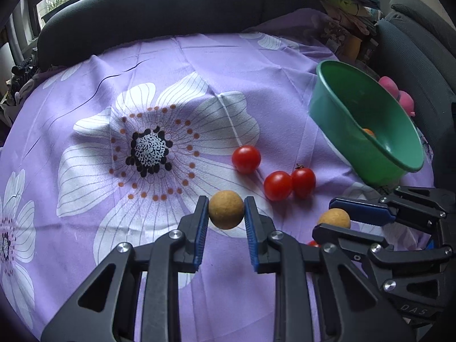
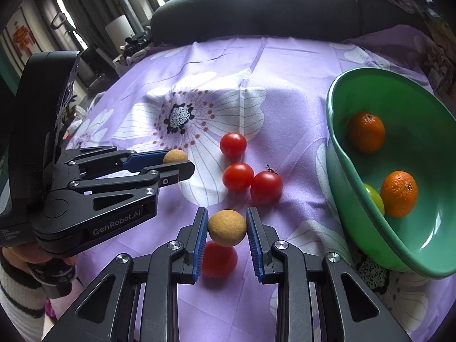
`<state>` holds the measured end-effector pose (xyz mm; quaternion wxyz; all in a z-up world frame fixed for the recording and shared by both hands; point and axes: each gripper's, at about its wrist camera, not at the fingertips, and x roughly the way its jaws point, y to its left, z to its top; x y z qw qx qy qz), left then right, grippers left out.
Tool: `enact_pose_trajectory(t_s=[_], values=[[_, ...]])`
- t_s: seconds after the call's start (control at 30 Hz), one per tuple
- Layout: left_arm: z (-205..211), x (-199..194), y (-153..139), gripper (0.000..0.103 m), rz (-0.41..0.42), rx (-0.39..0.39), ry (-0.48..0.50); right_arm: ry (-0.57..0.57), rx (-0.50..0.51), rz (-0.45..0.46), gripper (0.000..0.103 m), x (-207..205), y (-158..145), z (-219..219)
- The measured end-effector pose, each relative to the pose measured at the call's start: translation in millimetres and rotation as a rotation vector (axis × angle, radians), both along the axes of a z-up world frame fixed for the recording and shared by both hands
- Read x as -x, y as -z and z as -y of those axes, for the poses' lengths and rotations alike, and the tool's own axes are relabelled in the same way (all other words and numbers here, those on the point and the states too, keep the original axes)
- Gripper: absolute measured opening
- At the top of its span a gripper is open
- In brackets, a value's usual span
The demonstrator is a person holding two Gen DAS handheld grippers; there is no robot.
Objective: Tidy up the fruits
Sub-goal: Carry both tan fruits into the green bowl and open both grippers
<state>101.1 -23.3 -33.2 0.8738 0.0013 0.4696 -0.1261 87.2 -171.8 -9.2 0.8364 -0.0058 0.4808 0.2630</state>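
My left gripper [image 1: 226, 213] is shut on a tan round fruit [image 1: 226, 213], held just above the purple cloth. My right gripper [image 2: 227, 228] is shut on a second tan round fruit [image 2: 227, 227]; it also shows at the right of the left wrist view [image 1: 334, 219]. Three cherry tomatoes [image 2: 233, 144] [image 2: 238, 176] [image 2: 266, 187] lie on the cloth between the grippers and the bowl. A fourth tomato [image 2: 219, 258] lies under the right gripper's fruit. The tilted green bowl [image 2: 339, 154] at the right holds two oranges [image 2: 366, 132] [image 2: 399, 193] and a green fruit [image 2: 375, 198].
The purple flowered cloth [image 1: 171, 65] covers a raised surface. A dark cushioned backrest [image 1: 148, 8] runs along the far edge. Pink objects [image 1: 397, 92] sit behind the bowl. Piled fabrics and clutter [image 1: 342, 14] stand at the far right.
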Motion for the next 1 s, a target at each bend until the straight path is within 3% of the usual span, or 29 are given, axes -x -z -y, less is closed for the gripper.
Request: enact_pose_trajectory(t_s=[0.27,0.53,0.8,1.0], values=[[24,16,-34,0.025,0.075,0.064,0.074,0.03,-0.057,0.077,0.029,17,-28,25],[71,2,-57,0.025,0.118,0.092,0.147,0.147,-0.076,0.169,0.029,14,-53,72],[131,-23,-53,0.025,0.112,0.042,0.244,0.281,-0.064,0.186,0.029,-9,-50,121],[149,-34,-39,0.025,0.089,0.002,0.267,0.334,-0.052,0.163,0.029,-20,-39,141]])
